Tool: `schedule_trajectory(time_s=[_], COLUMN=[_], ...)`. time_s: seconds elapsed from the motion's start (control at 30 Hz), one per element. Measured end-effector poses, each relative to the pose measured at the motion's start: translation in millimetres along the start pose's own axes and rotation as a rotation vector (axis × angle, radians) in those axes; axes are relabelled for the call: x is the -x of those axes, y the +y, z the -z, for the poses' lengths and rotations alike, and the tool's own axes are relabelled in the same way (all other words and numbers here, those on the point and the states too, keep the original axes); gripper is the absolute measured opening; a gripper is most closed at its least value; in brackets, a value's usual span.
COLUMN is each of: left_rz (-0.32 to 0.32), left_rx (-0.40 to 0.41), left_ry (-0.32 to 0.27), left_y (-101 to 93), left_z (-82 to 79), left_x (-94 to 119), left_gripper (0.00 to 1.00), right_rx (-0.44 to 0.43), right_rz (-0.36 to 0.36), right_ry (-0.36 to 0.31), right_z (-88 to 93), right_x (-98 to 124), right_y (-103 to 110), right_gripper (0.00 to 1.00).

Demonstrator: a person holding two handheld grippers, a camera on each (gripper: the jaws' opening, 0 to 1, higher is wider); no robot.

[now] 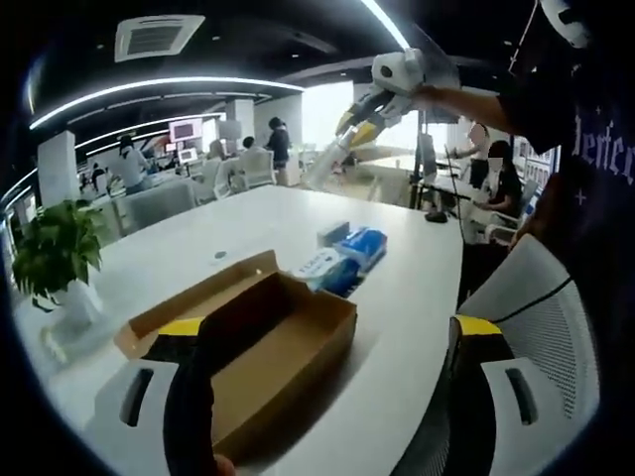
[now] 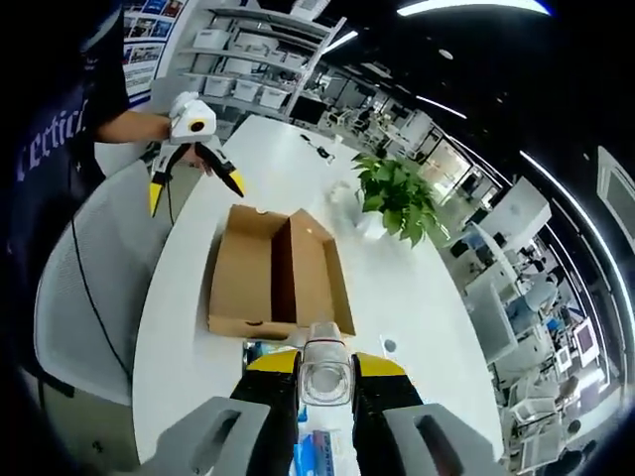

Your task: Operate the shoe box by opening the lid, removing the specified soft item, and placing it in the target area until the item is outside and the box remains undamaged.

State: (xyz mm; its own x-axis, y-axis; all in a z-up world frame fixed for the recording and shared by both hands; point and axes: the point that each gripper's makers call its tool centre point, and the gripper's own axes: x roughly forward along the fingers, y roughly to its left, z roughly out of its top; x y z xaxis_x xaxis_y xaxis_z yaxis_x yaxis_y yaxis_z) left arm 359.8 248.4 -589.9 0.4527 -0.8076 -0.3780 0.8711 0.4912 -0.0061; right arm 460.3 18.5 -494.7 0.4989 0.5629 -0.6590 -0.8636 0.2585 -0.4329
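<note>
Cardboard, plain brown, makes up the box (image 1: 263, 342), which lies open on the white tabletop (image 1: 397, 297) with its lid folded flat to one side; from the left gripper view its floor looks bare. That view looks low across the box from near one end, with the left claw (image 1: 327, 397) spread wide, one jaw over the box's near corner and the other off the tabletop edge by a white chair (image 1: 541, 317). Just beyond the box's far end lies a blue and white soft pack (image 1: 347, 260), outside the box and resting on the tabletop. The right claw (image 1: 342, 144) shows here from the side, held high over the far tabletop by a person's arm, its yellow-tipped jaws close together. The right gripper view looks down from above: the box (image 2: 276, 273) and lid side by side, a potted plant (image 2: 402, 198) past the box's far side, and the left claw (image 2: 193, 178) held open at the tabletop's (image 2: 417, 297) far end near the person's dark sleeve. In this view the right claw (image 2: 324, 382) pinches a small clear, round-topped thing between its jaws, which I cannot identify, and the blue pack (image 2: 317, 446) peeks out directly beneath them, mostly hidden. Office shelves (image 2: 258, 59) stand behind, while the left gripper view shows people at distant desks.
</note>
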Motion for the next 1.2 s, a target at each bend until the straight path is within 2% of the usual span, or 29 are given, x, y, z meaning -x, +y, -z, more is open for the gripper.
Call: schedule_trajectory(time_s=[0.47,1.2], left_rz=[-0.031,-0.091], left_rx=[0.007,0.03], left_ry=[0.002,-0.002], left_y=[0.7,11.0], left_z=[4.1,11.9], left_x=[7,18], left_gripper=[0.99,0.99], right_rx=[0.03,0.011], right_rz=[-0.022,-0.145], right_ry=[0.052,0.165], right_z=[10.1,45.4], right_x=[-6,-36], right_y=[-26,-44], right_gripper=[0.15,0.15])
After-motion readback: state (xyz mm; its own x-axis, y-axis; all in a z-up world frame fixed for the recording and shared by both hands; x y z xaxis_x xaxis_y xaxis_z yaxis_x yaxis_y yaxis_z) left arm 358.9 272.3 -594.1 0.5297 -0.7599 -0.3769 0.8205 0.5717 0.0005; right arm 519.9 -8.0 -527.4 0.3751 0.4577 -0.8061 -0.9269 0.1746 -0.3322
